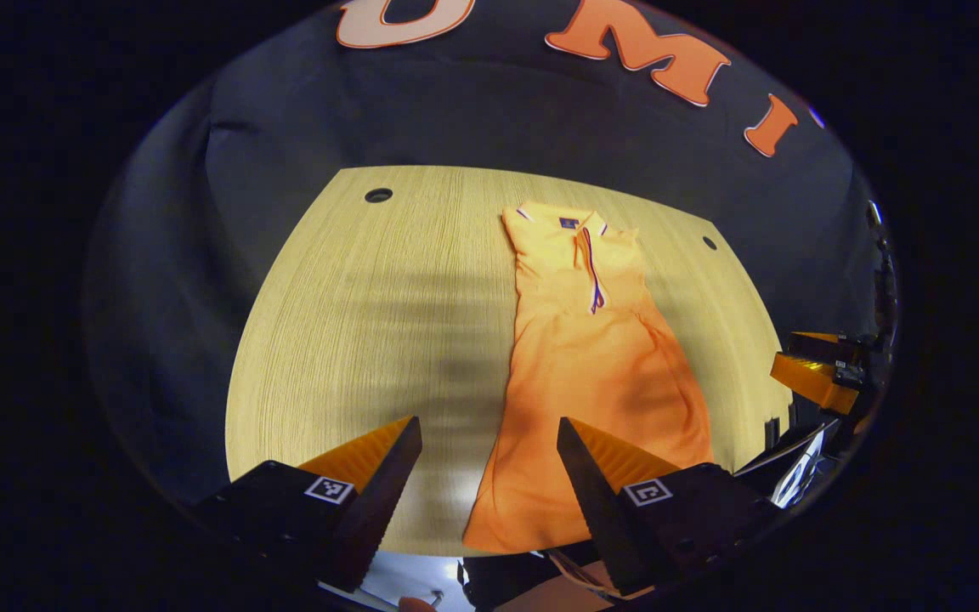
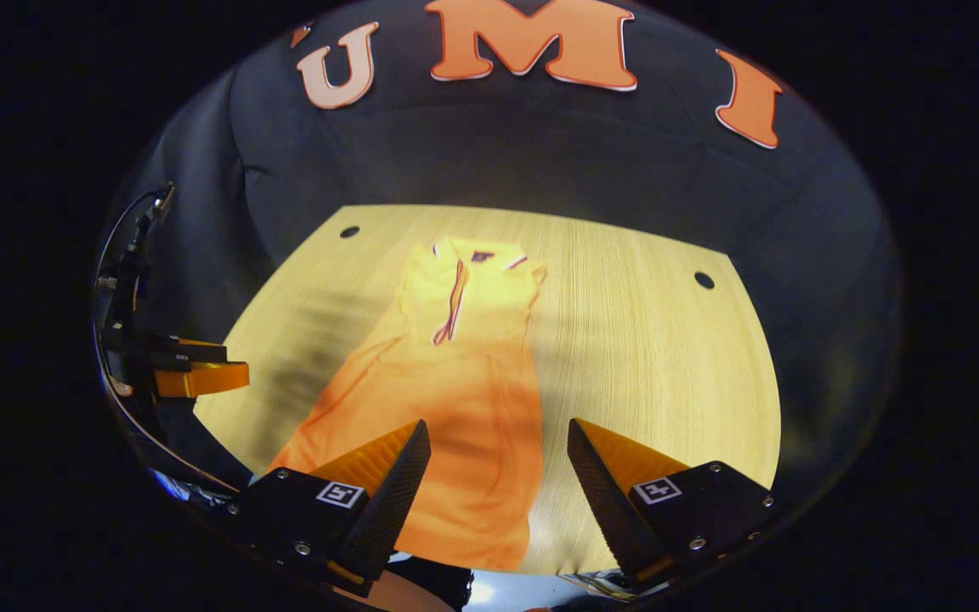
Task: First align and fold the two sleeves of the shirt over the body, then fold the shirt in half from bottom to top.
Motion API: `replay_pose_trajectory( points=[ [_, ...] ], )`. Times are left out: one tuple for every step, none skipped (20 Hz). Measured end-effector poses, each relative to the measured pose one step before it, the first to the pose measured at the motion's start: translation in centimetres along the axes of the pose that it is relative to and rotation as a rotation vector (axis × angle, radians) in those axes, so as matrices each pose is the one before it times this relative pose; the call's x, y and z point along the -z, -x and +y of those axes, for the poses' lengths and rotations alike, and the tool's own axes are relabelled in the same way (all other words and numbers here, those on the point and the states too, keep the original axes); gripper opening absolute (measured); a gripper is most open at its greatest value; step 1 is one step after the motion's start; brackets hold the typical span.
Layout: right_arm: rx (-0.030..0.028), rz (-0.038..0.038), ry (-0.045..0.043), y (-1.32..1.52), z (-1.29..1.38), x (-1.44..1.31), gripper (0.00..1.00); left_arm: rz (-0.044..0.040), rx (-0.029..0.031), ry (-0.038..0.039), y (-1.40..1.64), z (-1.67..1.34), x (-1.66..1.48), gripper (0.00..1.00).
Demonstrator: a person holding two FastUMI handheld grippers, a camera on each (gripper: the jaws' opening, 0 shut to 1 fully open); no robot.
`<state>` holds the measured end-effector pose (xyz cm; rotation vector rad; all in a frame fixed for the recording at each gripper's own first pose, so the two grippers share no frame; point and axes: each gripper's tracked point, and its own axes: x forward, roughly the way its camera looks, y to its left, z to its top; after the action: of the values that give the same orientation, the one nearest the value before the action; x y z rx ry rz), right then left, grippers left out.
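Left gripper view looks down the tabletop [image 1: 370, 323] from its near edge. An orange shirt [image 1: 591, 374] lies flat on it, collar [image 1: 570, 223] at the far end, hem at the near edge, both sleeves already folded in so the cloth forms a long narrow strip. The left gripper [image 1: 489, 476] hangs above the near edge with its fingers [image 1: 387, 484] spread wide and nothing between them; the shirt's lower left corner shows in the gap, below them. The right gripper [image 1: 821, 374] sits at the far right of this view, beside the shirt, too small to judge.

Right gripper view shows the same shirt [image 2: 455, 399], placket [image 2: 454, 310] running down from the collar, hem near the tabletop [image 2: 651, 340] edge. The right gripper [image 2: 498, 484] hovers over the shirt's lower right part, fingers [image 2: 396, 484] spread apart, gripping nothing. The left gripper [image 2: 192, 374] shows at the left rim, off the side of the tabletop. Two dark round holes [image 2: 704, 280] mark the far corners of the tabletop.
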<state>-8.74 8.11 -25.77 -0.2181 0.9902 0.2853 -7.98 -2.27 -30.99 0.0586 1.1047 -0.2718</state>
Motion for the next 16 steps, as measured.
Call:
replay_pose_trajectory(
  points=[
    [0.01287, 0.03134, 0.00026, 0.029, -0.23, 1.527, 0.99, 0.00983, 0.00852, 0.00634, 0.119, -0.235, 1.093, 0.99],
    [0.0124, 0.02856, 0.00373, -0.344, -0.333, 1.172, 0.99, 0.01529, 0.00742, 0.01305, 0.221, -0.144, 1.19, 0.99],
    [0.00933, 0.03058, 0.00052, -0.18, -0.108, 1.471, 0.99, 0.01126, 0.0003, 0.00598, -0.04, -0.038, 1.043, 0.99],
    [0.00018, 0.02946, -0.00482, -0.182, 0.157, 1.721, 0.99, 0.00517, 0.00098, -0.00437, -0.263, -0.043, 0.852, 0.99],
    [0.00113, 0.02736, -0.00762, -0.464, 0.101, 1.243, 0.99, 0.01388, -0.00341, -0.01356, -0.381, -0.107, 1.145, 0.99],
    [0.00509, 0.02976, -0.00561, -0.473, 0.065, 1.158, 0.99, 0.02175, -0.00995, -0.01412, -0.378, -0.024, 1.293, 0.99],
    [-0.00475, 0.03002, -0.00552, -0.228, 0.209, 1.148, 0.99, 0.01547, -0.01174, -0.00773, -0.442, -0.033, 1.042, 0.99],
    [-0.0103, 0.0276, -0.00949, -0.203, 0.531, 1.075, 0.99, 0.01946, 0.0039, -0.0036, -0.354, -0.383, 1.247, 0.99],
    [-0.00957, 0.02593, -0.00326, -0.396, 0.38, 1.034, 0.99, 0.02094, 0.01007, -0.00243, -0.568, -0.809, 0.881, 0.99],
    [-0.00118, 0.02466, 0.00539, -0.526, 0.053, 1.199, 0.99, 0.02109, 0.00341, -0.00263, -0.511, -0.566, 0.977, 0.99],
    [0.00368, 0.02217, 0.00544, -0.426, -0.113, 0.984, 0.99, 0.02066, -0.00666, 0.00026, -0.481, -0.287, 0.826, 0.99],
    [-0.00015, 0.01815, 0.00181, -0.524, 0.034, 0.775, 0.99, 0.01241, -0.00469, -0.00317, -0.662, -0.192, 0.755, 0.99],
    [-0.00148, 0.01863, -0.00184, -0.481, -0.021, 0.64, 0.99, 0.0113, -0.00852, 0.00029, -0.653, -0.176, 0.612, 0.99],
    [-0.00138, 0.01388, -0.00303, -0.579, -0.004, 0.574, 0.99, 0.01145, -0.00537, 0.00861, -0.406, -0.057, 0.755, 0.99],
    [0.00334, 0.01262, 0.00277, -0.398, -0.137, 0.354, 1.0, 0.01378, -0.00215, 0.01381, -0.364, -0.077, 0.571, 0.99],
    [0.0026, 0.01171, 0.00398, -0.534, -0.17, 0.387, 0.99, 0.01679, -0.00312, 0.00493, -0.306, 0.045, 0.676, 0.99]
  ],
)
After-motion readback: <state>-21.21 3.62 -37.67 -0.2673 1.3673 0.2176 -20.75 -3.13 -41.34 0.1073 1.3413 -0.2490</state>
